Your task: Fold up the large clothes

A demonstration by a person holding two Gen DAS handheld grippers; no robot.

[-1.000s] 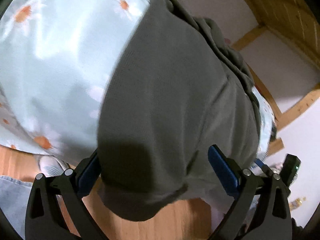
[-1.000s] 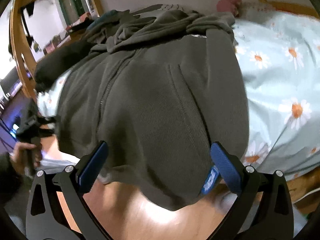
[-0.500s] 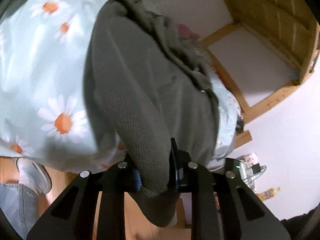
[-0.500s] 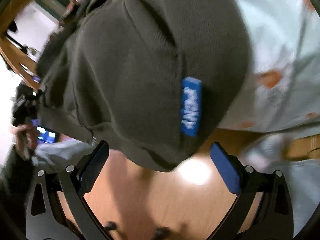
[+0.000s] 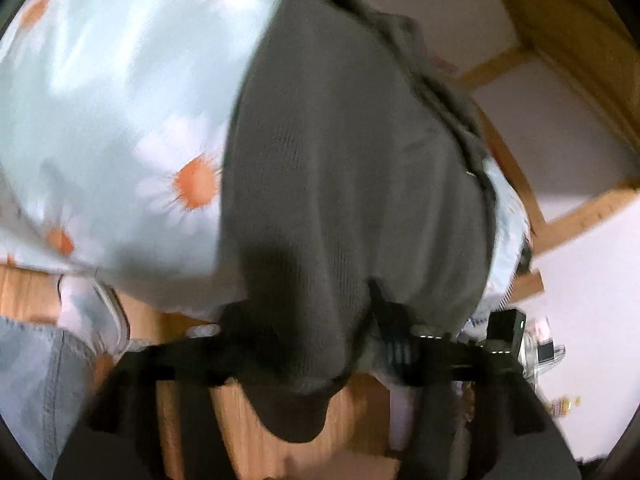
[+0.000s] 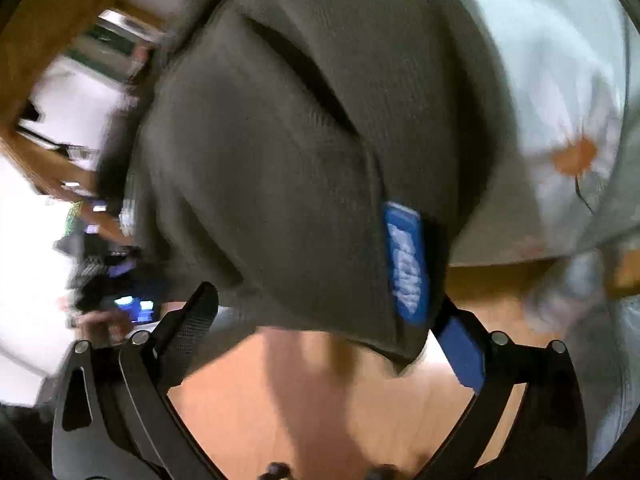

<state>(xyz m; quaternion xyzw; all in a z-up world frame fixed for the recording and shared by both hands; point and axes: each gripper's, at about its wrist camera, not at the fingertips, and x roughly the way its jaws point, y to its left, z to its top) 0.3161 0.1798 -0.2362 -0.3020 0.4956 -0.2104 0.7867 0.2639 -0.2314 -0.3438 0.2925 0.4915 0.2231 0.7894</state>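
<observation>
Grey hoodie (image 5: 352,184) lies on the daisy-print bedsheet (image 5: 120,112), hem overhanging the bed edge. Left gripper (image 5: 320,344) is clenched on that hem. Right gripper (image 6: 332,320) is spread wide, hem between its fingers, blue label (image 6: 406,264) alongside.

A pale blue bedsheet (image 5: 120,92) printed with white and orange daisies fills the upper left of the left wrist view. Orange-brown wooden floor (image 6: 320,400) shows along the bottom. A wooden bed frame (image 5: 560,40) and white wall (image 5: 580,300) occupy the right side, blurred.
</observation>
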